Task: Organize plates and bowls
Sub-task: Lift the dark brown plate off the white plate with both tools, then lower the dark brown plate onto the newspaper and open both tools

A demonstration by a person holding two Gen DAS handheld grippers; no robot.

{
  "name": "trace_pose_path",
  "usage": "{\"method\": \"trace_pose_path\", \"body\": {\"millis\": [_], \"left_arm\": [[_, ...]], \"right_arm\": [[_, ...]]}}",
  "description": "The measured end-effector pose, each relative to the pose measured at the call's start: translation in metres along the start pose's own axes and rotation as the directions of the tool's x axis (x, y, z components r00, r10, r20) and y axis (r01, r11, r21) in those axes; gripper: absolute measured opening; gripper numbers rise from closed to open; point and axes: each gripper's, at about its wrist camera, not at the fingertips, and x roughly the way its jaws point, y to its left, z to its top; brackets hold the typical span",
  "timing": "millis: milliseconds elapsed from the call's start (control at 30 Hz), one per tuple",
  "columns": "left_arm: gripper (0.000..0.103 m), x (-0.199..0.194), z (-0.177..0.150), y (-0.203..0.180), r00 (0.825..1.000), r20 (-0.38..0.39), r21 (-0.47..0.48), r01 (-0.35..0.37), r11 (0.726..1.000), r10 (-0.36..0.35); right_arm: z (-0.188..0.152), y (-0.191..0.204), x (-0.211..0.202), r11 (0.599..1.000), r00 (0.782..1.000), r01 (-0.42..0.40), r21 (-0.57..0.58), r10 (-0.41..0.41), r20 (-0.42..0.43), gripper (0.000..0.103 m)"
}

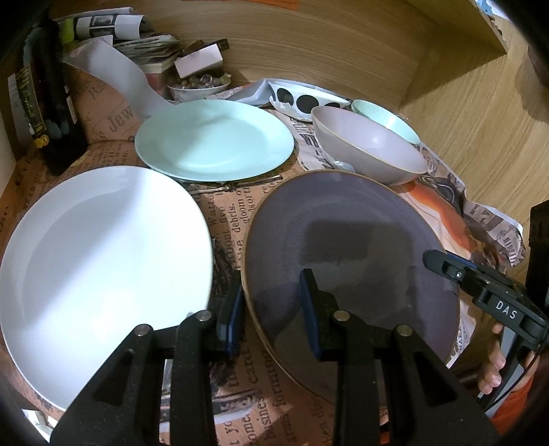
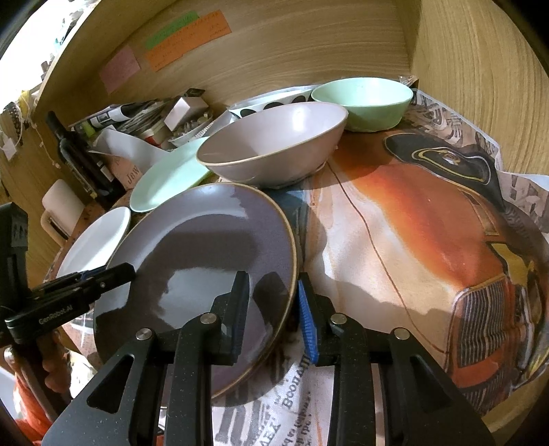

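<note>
A purple-grey plate (image 1: 350, 247) (image 2: 206, 247) lies on the newspaper in front of both grippers. My left gripper (image 1: 272, 308) straddles its left rim, one finger (image 1: 233, 308) outside against the edge and the other on the plate's face, shut on it. My right gripper (image 2: 274, 315) straddles the right rim: one finger rests on the plate, and the blue pad (image 2: 307, 326) stands just clear of the edge. Also here are a white plate (image 1: 103, 260), a mint plate (image 1: 212, 140), a mauve bowl (image 1: 370, 144) (image 2: 274, 140) and a mint bowl (image 2: 363, 99).
Wooden walls close in the back and right side. Clutter fills the back left: rolled papers (image 1: 103, 24), a dark bottle (image 1: 51, 96), a small dish of stones (image 1: 199, 85), a spotted tray (image 1: 305, 99). A hand (image 1: 494, 363) holds the right gripper. Bare printed paper (image 2: 429, 240) lies right of the purple plate.
</note>
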Motion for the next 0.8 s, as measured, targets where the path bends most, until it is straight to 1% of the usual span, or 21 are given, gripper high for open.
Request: {"method": "trace_pose_path", "body": {"millis": [133,233,267,300,333,367,400,433,500,600,733,800], "left_arm": [[0.031,0.0,-0.001,0.0,1.0,0.004,0.002,-0.006,1.0,0.006],[0.031,-0.003,-0.001,-0.002,1.0,0.014,0.012,-0.017,1.0,0.016],[0.033,-0.005,-0.001,-0.002,1.0,0.024,0.015,-0.019,1.0,0.019],[0.035,-0.009,-0.001,-0.002,0.999,0.038,0.02,-0.025,0.999,0.024],[0.038,-0.013,0.0,-0.003,0.998,0.052,0.025,-0.032,0.999,0.031],[0.04,-0.018,0.001,-0.002,0.997,0.067,0.029,-0.038,0.999,0.036],[0.046,-0.024,0.002,-0.002,0.996,0.086,0.031,-0.04,0.999,0.037],[0.052,-0.03,0.003,0.0,0.994,0.103,0.029,-0.041,0.999,0.038],[0.057,-0.042,0.005,0.003,0.989,0.143,0.02,-0.045,0.999,0.041],[0.061,-0.058,0.007,0.008,0.98,0.188,0.016,-0.06,0.998,0.056],[0.074,-0.077,0.006,0.016,0.965,0.244,0.007,-0.099,0.995,0.095],[0.079,-0.085,0.005,0.021,0.96,0.262,-0.001,-0.105,0.994,0.102]], "right_arm": [[0.001,-0.001,0.001,1.0,1.0,-0.006,0.004,0.006,-0.003,0.027],[0.001,-0.001,0.0,1.0,1.0,-0.008,0.01,0.008,-0.008,0.029],[0.002,0.0,-0.001,1.0,1.0,-0.003,0.004,0.003,-0.006,0.031],[0.002,0.001,-0.003,1.0,1.0,0.002,-0.004,-0.002,-0.001,0.039],[0.002,0.004,-0.007,0.999,1.0,0.027,-0.019,-0.027,0.016,0.045],[0.002,0.006,-0.012,0.998,0.998,0.054,-0.031,-0.052,0.042,0.057],[0.002,0.008,-0.017,0.997,0.995,0.07,-0.042,-0.067,0.068,0.063],[0.003,0.01,-0.021,0.995,0.993,0.08,-0.051,-0.076,0.087,0.065],[0.007,0.012,-0.029,0.994,0.99,0.092,-0.064,-0.084,0.115,0.066],[0.012,0.016,-0.038,0.995,0.987,0.077,-0.062,-0.067,0.145,0.066],[0.017,0.025,-0.044,0.996,0.984,0.054,-0.07,-0.041,0.173,0.068],[0.02,0.031,-0.045,0.996,0.983,0.034,-0.08,-0.019,0.182,0.068]]}}
